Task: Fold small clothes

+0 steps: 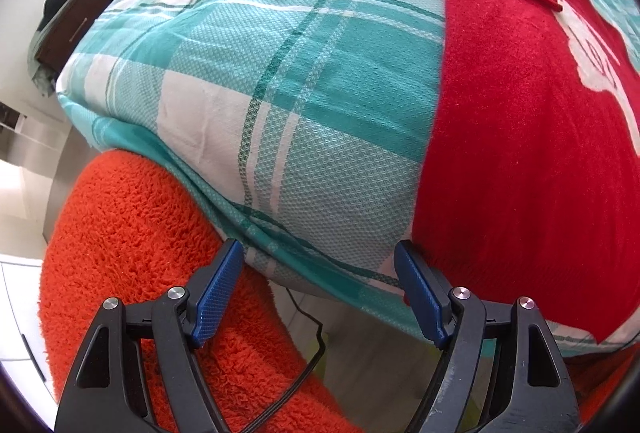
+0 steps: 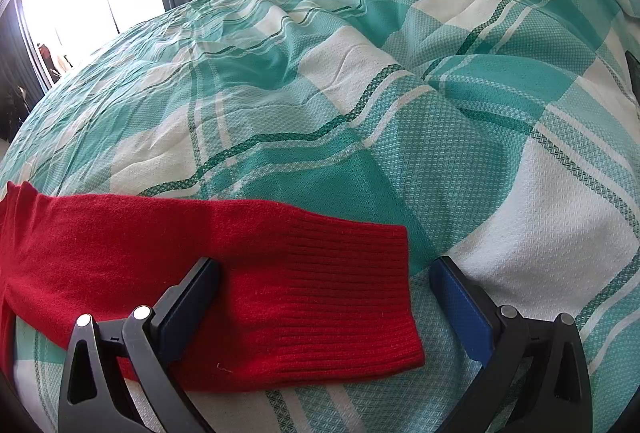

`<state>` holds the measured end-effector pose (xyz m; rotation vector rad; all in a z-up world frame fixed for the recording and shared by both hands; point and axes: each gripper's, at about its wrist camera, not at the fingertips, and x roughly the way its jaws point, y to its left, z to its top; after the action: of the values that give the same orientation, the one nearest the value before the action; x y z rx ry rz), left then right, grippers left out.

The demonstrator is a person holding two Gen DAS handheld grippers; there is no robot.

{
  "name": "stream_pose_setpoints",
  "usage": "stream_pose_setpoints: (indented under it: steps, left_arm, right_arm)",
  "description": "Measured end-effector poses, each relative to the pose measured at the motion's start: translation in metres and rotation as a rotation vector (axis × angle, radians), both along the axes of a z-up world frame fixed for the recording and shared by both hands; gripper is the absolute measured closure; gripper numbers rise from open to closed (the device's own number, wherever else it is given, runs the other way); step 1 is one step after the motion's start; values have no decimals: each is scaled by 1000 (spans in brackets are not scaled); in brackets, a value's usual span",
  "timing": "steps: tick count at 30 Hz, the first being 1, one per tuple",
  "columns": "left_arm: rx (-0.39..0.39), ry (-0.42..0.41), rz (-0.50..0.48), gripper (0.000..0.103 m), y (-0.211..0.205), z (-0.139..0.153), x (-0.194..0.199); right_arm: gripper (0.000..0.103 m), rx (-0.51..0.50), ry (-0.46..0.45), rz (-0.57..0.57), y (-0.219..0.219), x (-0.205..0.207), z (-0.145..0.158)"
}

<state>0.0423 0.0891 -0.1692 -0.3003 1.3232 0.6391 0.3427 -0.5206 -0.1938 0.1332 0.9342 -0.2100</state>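
Red sleeve (image 2: 224,273) on plaid bedspread (image 2: 360,93)

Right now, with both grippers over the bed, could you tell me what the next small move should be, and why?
Probably lower the right gripper and close it on the ribbed cuff of the red sweater. Its jaws stand open astride the cuff, which lies flat on the plaid bedspread, so the sleeve can be folded inward. The left gripper is open too, beside the hem, gripping nothing.
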Motion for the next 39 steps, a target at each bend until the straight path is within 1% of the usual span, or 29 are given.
stream_pose_setpoints:
  steps: [4,7,15,17,19,23,24,27,29,30,31,33,34,36,37,39]
  left_arm:
    - [-50,-55,42,23,12,0,-6]
    - [-76,-95,49,23,16,2,-10]
    - [-92,-138,10,23,17,4,-16]
    - [-96,-152,13,23,17,6,-20]
    - [-99,-159,14,23,20,7,-22]
    - [-109,-170,10,23,23,7,-29]
    - [-113,-178,9,23,25,7,-31]
    - [-128,-205,7,23,29,11,-37]
    - [-135,-219,9,22,32,12,-41]
    - [-138,-224,11,22,33,13,-43]
    - [-138,-228,13,22,33,14,-44]
    - [-135,-246,11,22,34,18,-48]
    - [-130,-257,3,22,33,21,-48]
    - [-111,-267,-25,22,29,25,-47]
    - [-100,-266,-47,22,25,26,-44]
    - [-78,-256,-116,22,13,29,-37]
  right_arm:
    - [0,0,0,0,0,0,0]
    - [0,0,-1,0,0,0,0]
    - [0,-3,0,-2,1,2,-2]
    - [0,-35,17,0,6,5,-2]
    - [0,-50,15,1,9,5,-2]
    - [0,17,1,15,-1,3,0]
    - [0,33,9,12,-4,4,0]
    - [0,41,33,45,-6,8,3]
    - [0,94,26,65,-13,1,11]
    - [0,116,8,57,-17,-7,18]
    - [0,107,-32,30,-22,-20,30]
    - [0,41,-160,-36,-24,-57,63]
    - [0,36,-220,-53,-23,-79,79]
    - [0,81,-315,-55,-16,-118,104]
    - [0,109,-349,-48,-10,-136,112]
    - [0,151,-388,-30,6,-168,118]
